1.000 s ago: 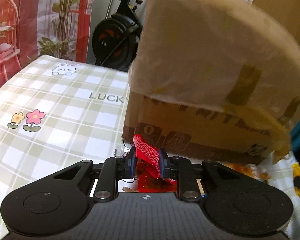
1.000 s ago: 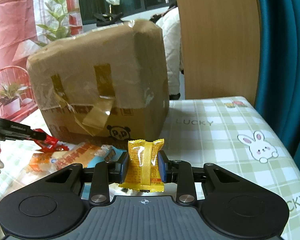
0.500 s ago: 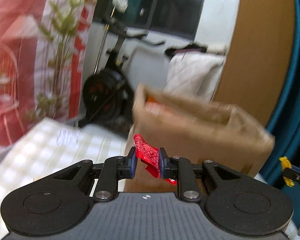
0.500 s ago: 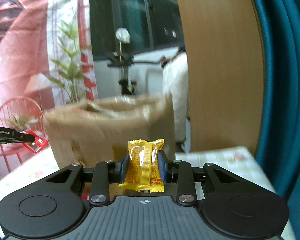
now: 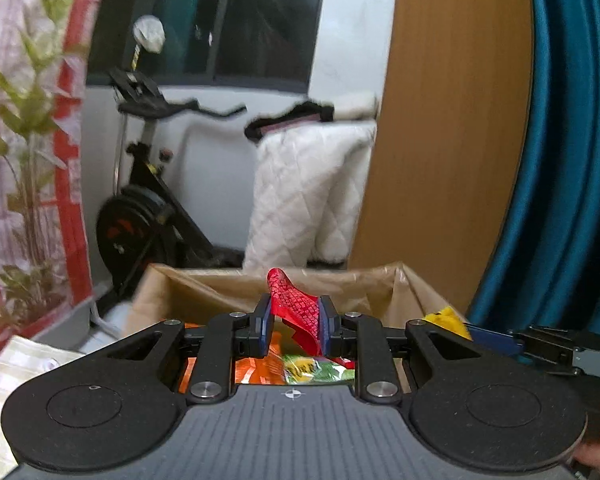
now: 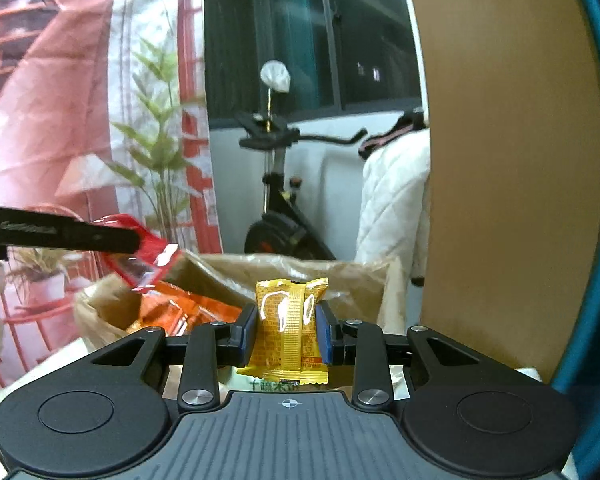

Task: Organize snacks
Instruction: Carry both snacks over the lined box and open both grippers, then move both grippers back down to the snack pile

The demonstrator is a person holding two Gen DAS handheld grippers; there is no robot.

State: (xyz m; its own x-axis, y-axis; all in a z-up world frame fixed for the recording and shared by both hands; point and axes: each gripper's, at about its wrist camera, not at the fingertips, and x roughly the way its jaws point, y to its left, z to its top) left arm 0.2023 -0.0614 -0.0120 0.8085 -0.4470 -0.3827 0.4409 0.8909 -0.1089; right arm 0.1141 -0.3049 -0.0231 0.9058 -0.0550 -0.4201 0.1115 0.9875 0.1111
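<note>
snacks: left tool (image 5: 292, 324) clamps a red packet (image 5: 296, 312), right tool (image 6: 286, 330) a yellow packet (image 6: 288, 332), above the open cardboard box (image 5: 220, 284).

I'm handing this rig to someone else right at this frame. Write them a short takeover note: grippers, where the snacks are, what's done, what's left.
Left gripper: shut on a red snack packet, held over the open cardboard box.
Right gripper: shut on a yellow snack packet, also at the box's open top.
In the box: orange packets and a green-yellow one already lie inside.
Done: both packets picked up and brought to the box.
Left: release both into the box. Whether more snacks remain on the table cannot be seen from here.
</note>
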